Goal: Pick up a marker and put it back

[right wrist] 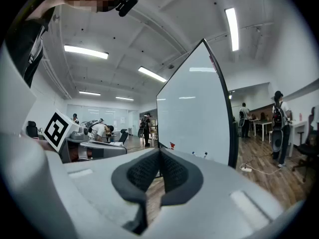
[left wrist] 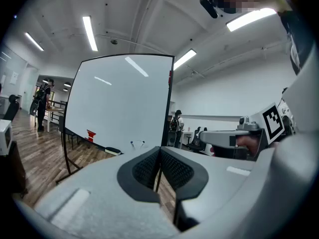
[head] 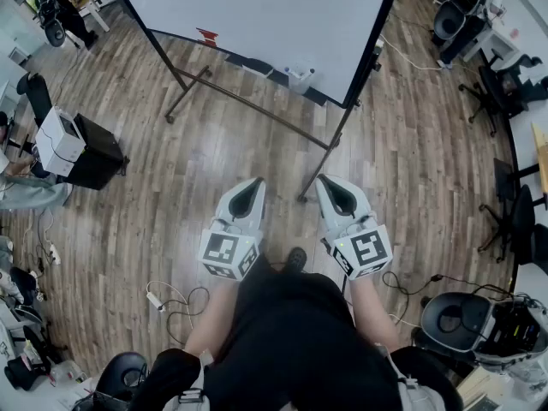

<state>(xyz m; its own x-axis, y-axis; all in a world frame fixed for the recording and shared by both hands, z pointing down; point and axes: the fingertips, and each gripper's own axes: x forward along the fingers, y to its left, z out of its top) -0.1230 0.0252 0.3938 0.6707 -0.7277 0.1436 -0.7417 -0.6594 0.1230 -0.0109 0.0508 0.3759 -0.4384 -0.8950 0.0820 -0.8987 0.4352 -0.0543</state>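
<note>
Left gripper (head: 254, 183), right gripper (head: 329, 181) abreast, fingers (left wrist: 143, 170) closed

**A:** where's each view taken from?

**B:** Head view's shot from above, pointed steeply down at the floor (head: 411, 161), with the left gripper (head: 253, 187) and right gripper (head: 326, 185) seen close. Gripper views are taken just behind the jaws, facing forward. The whiteboard (head: 257, 15) is shared by all three.

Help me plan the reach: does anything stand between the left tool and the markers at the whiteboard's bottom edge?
Nothing visible does. The left tool, shut and empty, points toward the markers on the whiteboard. Only open space over the wood floor lies between, with the stand's crossbar low down.
</note>
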